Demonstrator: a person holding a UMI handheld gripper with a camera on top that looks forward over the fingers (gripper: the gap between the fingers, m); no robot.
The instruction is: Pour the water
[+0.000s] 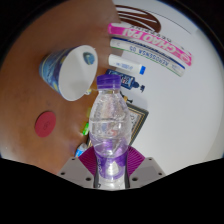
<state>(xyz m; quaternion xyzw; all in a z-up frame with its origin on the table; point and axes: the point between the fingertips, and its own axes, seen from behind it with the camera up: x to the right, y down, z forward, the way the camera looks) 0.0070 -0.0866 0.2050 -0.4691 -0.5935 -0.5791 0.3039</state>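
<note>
My tongs [109,168] pinch the capped water bottle [108,125] upright above the worktop [30,85]; next move: carry toward the cup [68,72], then tilt

No lettering can be read. The pink-and-white flat boxes [150,42] beyond the clear plastic water bottle with a purple cap [109,120] carry printed lines, too small to make out.

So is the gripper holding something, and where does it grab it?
Yes: the gripper holds the water bottle, both fingers pressing its lower body.
</note>
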